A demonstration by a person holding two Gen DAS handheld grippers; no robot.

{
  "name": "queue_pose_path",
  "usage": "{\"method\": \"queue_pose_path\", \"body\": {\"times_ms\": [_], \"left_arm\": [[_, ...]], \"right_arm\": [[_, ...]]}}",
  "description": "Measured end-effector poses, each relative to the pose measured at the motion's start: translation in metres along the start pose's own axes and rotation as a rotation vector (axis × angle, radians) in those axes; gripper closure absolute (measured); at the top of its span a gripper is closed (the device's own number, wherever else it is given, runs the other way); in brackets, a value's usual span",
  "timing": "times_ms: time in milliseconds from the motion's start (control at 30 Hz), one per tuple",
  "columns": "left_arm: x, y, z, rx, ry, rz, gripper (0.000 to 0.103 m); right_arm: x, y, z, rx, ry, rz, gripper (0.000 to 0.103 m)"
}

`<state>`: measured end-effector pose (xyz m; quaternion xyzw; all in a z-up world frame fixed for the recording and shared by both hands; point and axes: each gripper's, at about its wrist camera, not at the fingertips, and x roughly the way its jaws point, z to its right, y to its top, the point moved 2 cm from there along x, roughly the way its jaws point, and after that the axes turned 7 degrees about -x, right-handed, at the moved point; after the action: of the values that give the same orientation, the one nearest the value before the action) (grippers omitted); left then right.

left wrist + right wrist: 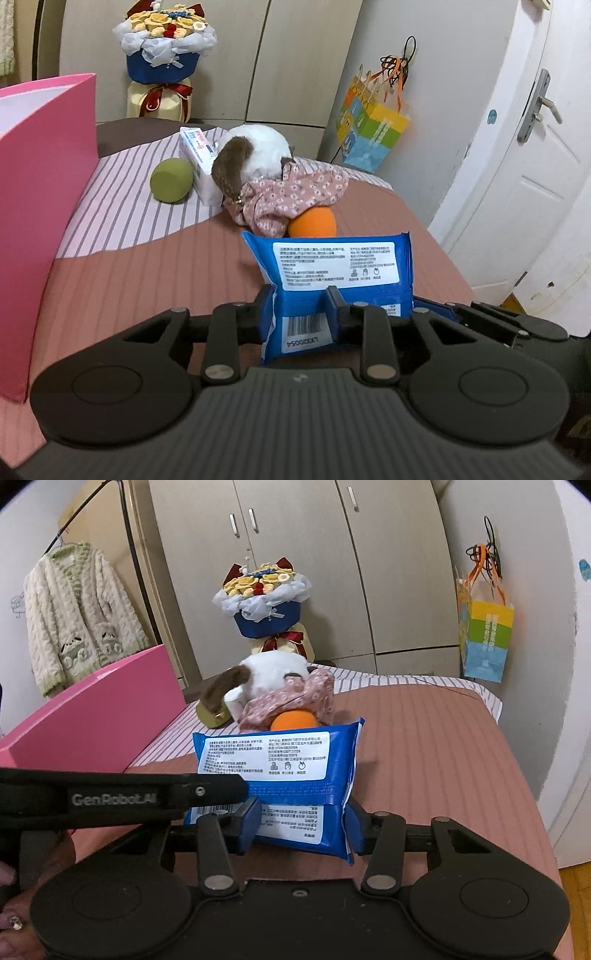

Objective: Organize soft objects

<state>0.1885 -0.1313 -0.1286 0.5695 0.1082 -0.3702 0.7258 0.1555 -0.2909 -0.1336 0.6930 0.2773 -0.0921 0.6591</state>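
Note:
A blue wipes pack [332, 273] with a white label is held above the bed. My left gripper [301, 299] is shut on its left part. My right gripper [303, 825] is shut on the same pack [280, 764] at its lower right part. Behind it lie an orange ball [314, 221], a pink floral cloth [295, 195], a white and brown plush toy [251, 155], a green ball [170, 180] and a white tissue pack [197, 155]. The orange ball [294, 719], cloth [295, 698] and plush [266, 672] also show in the right wrist view.
A pink open box [40, 206] stands at the left on the bed [147, 273]. A flower bouquet [162, 59] and wardrobe doors are behind. A colourful paper bag [369, 129] hangs at the right wall, next to a white door [517, 166]. A cardigan [77, 613] hangs at the left.

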Motion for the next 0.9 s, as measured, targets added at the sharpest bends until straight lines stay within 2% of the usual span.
{"method": "queue_pose_path", "body": {"times_ms": [233, 367, 433, 600, 767, 900], "left_arm": [[-0.018, -0.003, -0.006, -0.049, 0.000, -0.066, 0.074], [-0.028, -0.004, -0.004, -0.016, 0.064, -0.145, 0.074], [-0.034, -0.003, -0.007, -0.034, 0.068, -0.178, 0.074], [-0.050, -0.003, -0.021, -0.098, -0.013, -0.254, 0.074], [-0.076, -0.005, -0.026, -0.058, -0.062, -0.275, 0.073], [-0.091, -0.006, -0.038, -0.066, -0.088, -0.309, 0.073]], "right_arm": [[-0.011, -0.001, -0.011, -0.019, 0.007, -0.032, 0.050], [-0.018, -0.001, -0.022, -0.023, 0.031, -0.081, 0.048], [-0.021, -0.003, -0.030, -0.027, 0.045, -0.101, 0.048], [-0.032, 0.000, -0.038, -0.034, 0.067, -0.157, 0.045], [-0.042, 0.009, -0.045, -0.034, 0.124, -0.243, 0.041], [-0.050, 0.011, -0.067, -0.100, 0.136, -0.295, 0.041]]}}
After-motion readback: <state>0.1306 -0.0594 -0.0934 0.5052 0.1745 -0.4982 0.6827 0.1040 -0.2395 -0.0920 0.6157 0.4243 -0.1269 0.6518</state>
